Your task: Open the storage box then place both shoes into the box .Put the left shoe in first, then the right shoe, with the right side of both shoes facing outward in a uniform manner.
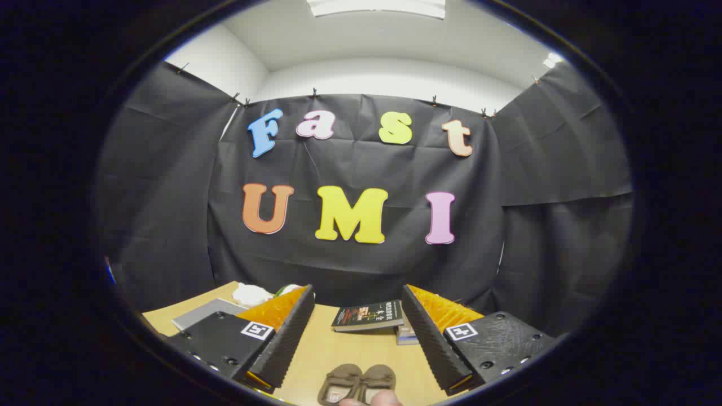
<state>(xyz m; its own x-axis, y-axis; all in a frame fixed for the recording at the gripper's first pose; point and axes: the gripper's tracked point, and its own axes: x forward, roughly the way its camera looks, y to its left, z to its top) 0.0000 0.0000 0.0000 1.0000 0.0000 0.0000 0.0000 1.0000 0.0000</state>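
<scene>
The gripper [356, 330] hangs above the table [338, 352], its fingers spread wide with nothing between them. The shoes [357, 383], a brown pair side by side, lie on the table below the gap, a fingertip [372, 401] touching them. Beyond the shoes lie books [369, 316]; left of the books sits a grey pad [206, 313].
</scene>
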